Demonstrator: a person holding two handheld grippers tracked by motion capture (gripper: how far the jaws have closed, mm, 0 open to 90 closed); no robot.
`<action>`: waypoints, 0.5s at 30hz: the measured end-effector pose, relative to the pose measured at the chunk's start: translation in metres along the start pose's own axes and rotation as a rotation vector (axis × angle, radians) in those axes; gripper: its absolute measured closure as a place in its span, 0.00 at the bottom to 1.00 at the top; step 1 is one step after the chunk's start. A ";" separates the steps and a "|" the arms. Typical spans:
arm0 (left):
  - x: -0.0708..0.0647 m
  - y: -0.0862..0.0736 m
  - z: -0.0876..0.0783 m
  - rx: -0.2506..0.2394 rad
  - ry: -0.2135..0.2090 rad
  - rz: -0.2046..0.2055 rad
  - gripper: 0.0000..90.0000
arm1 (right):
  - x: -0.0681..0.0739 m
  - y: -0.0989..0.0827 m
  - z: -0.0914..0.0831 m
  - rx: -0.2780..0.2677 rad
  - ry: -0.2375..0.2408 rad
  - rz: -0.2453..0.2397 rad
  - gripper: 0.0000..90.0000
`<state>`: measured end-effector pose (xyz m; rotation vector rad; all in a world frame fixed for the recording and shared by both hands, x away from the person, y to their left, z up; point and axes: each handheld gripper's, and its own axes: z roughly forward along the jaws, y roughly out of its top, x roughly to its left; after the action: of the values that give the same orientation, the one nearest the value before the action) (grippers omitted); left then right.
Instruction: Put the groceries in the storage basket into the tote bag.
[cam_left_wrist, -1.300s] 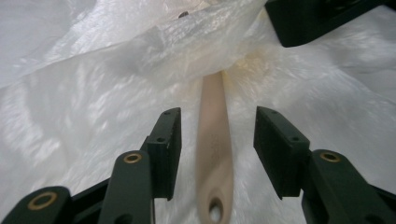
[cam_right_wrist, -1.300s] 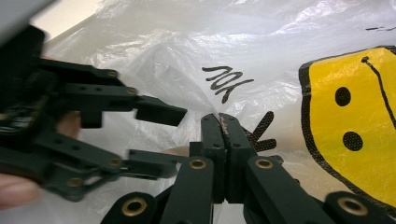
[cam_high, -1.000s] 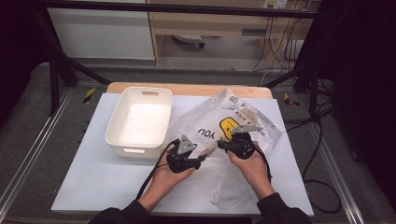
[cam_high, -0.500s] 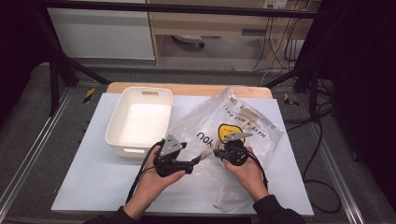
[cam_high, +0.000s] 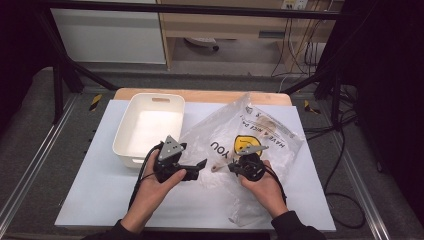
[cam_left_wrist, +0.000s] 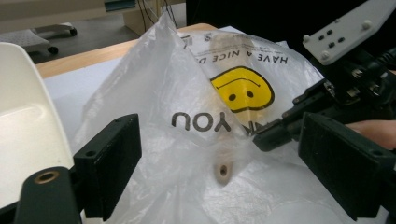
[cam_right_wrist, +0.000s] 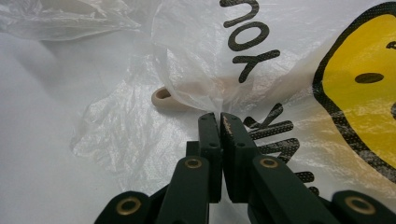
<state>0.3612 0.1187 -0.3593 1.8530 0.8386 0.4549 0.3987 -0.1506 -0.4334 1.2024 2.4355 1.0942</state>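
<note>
Bag: plastic bag (cam_high: 250, 145) lies at table centre, your 1 o'clock, beside the white bin (cam_high: 150, 125).
Right gripper (cam_high: 234, 167): you pinch its film.
Left gripper (cam_high: 200, 167): jaws just opening, spread wide, pressing nothing.

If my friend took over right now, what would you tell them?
Left tool: open, jaws just widened, nothing between them, facing the bag's mouth.
Right tool: shut on the plastic bag, pinching its edge and holding it up.
Beige utensil handle pokes out of the bag.
White bin sits left of the bag.
Done: bag edge lifted. Left: probably pulling the utensil out, perhaps into the bin.
</note>
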 end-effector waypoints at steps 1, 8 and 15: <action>0.001 0.000 -0.001 0.001 0.003 0.004 0.14 | 0.001 0.000 0.000 -0.003 -0.001 -0.009 0.97; 0.021 0.000 -0.010 0.004 0.064 -0.005 0.12 | 0.003 -0.001 -0.002 -0.013 -0.007 -0.005 0.81; 0.035 -0.004 -0.014 0.008 0.109 -0.024 0.12 | 0.010 0.000 -0.013 -0.066 -0.059 0.001 0.43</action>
<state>0.3747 0.1545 -0.3591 1.8363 0.9361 0.5417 0.3862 -0.1499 -0.4231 1.1985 2.3366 1.1138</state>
